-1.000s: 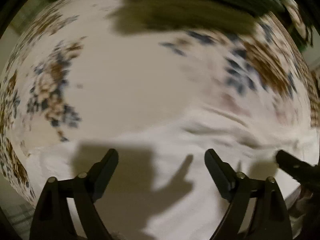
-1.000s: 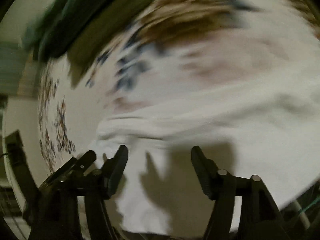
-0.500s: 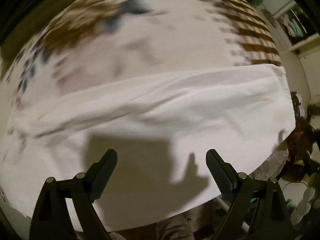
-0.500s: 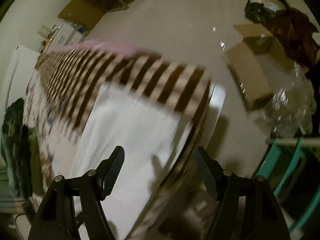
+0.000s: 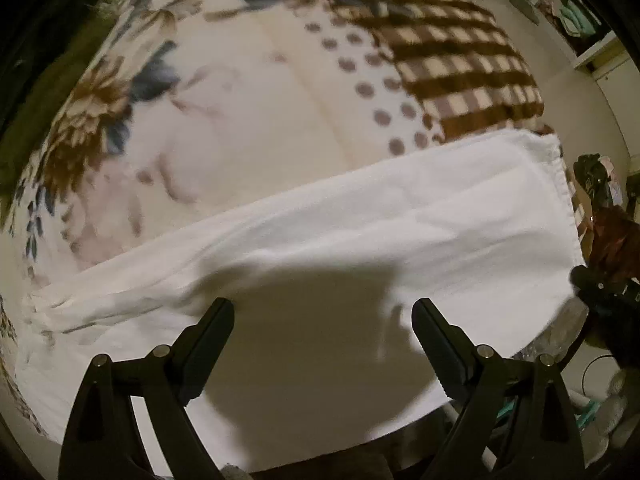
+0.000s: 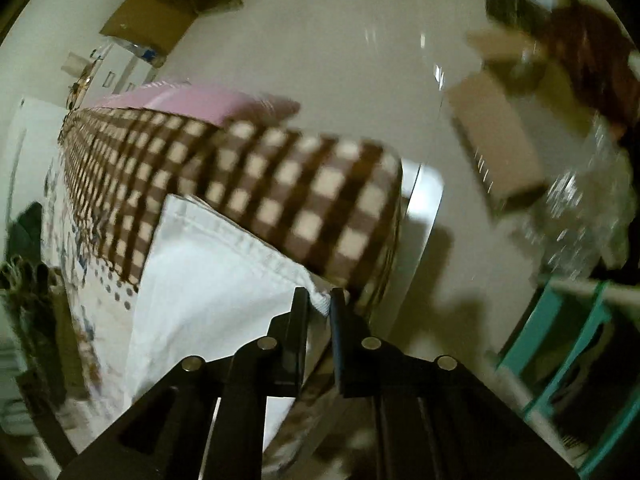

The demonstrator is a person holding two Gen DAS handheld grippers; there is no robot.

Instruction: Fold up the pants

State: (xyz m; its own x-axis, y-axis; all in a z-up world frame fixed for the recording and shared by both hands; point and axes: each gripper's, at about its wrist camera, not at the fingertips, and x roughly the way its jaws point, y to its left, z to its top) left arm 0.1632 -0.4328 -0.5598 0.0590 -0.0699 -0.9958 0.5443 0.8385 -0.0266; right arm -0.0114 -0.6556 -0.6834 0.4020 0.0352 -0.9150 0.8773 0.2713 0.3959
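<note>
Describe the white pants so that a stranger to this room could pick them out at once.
Find the bed covered by a blanket printed with flowers, dots and a brown check border. Along its near edge lies a long white cotton garment, the pants, flat, its stitched hem at the checked corner. It is the only plain white cloth there, and the right claw is closing on its hem corner.

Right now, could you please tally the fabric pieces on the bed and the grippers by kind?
White pants: 1
Patterned blanket, floral, dotted and brown-checked: 1
Grippers: 2, the left gripper open above the pants, the right gripper closing with a hem corner of the pants between its jaws
Total: 4
</note>
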